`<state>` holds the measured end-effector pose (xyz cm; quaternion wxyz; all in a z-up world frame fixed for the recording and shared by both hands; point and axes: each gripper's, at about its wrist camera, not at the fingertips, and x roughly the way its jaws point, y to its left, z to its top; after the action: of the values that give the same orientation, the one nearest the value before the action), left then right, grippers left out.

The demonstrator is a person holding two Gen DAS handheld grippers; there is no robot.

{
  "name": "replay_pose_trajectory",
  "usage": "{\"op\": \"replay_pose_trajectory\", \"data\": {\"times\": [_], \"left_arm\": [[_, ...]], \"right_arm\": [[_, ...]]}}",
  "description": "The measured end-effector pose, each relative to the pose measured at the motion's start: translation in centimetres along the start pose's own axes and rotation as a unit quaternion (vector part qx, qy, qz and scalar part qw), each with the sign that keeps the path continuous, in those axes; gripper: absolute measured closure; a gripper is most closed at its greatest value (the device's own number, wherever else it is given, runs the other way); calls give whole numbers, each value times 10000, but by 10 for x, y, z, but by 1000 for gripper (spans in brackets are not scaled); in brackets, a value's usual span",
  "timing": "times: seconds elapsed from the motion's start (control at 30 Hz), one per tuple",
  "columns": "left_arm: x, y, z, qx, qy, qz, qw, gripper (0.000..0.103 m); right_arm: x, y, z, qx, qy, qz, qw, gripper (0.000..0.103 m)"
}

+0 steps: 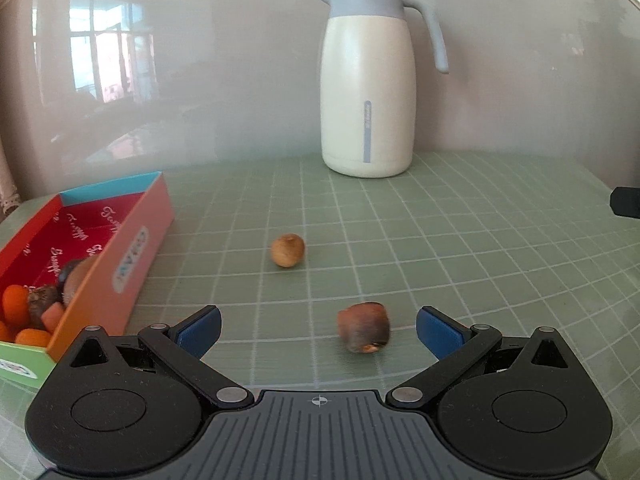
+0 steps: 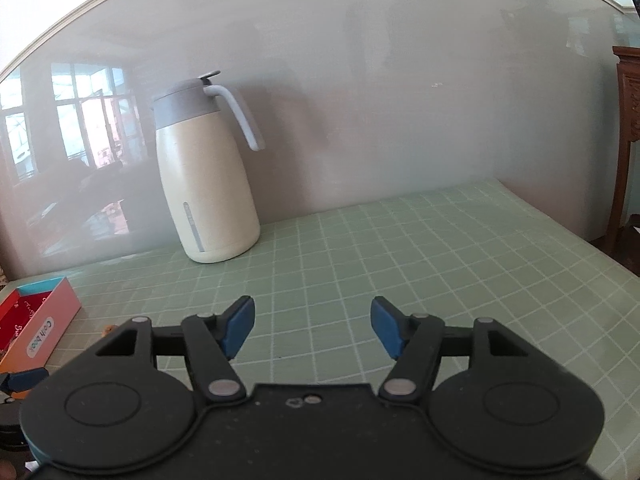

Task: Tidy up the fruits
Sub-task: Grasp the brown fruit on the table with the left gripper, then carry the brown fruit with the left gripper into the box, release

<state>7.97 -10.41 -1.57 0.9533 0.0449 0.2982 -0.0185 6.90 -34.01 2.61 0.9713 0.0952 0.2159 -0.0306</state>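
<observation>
My left gripper [image 1: 319, 326] is open, low over the green grid mat. A dark brown fruit [image 1: 363, 327] lies on the mat between its fingers, nearer the right pad, touching neither. A round tan fruit [image 1: 287, 250] lies farther ahead. At the left, a colourful cardboard box [image 1: 132, 240] holds several orange and brown fruits [image 1: 36, 304]. My right gripper [image 2: 312, 326] is open and empty above bare mat. The box [image 2: 40, 326] shows at its far left, with the left gripper's blue finger [image 2: 26, 378] below it.
A tall cream thermos jug with a grey lid and handle [image 1: 368, 80] stands at the back by the wall; it also shows in the right wrist view [image 2: 206, 176]. A glossy wall closes off the back. The mat's right edge [image 2: 608, 264] drops off beside a wooden cabinet [image 2: 628, 132].
</observation>
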Motion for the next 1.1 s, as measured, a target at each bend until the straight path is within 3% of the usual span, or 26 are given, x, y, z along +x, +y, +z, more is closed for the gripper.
{"op": "replay_pose_trajectory", "data": {"times": [0.53, 0.57, 0.67, 0.93, 1.1], "left_arm": [[16, -17, -2, 148, 261, 32, 9995, 2], [16, -17, -2, 171, 262, 49, 9995, 25], [16, -17, -2, 152, 284, -191, 9993, 68], [10, -18, -1, 290, 246, -242, 9990, 72], [-4, -15, 2, 347, -113, -291, 9989, 72]], "right_arm": [[-3, -15, -1, 107, -22, -77, 9999, 38], [-3, -15, -1, 103, -24, -71, 9999, 38], [-4, -15, -2, 99, -24, -64, 9999, 38], [-6, -13, -2, 84, -27, -48, 9999, 38], [-6, -10, -3, 53, -3, -40, 10000, 38]]}}
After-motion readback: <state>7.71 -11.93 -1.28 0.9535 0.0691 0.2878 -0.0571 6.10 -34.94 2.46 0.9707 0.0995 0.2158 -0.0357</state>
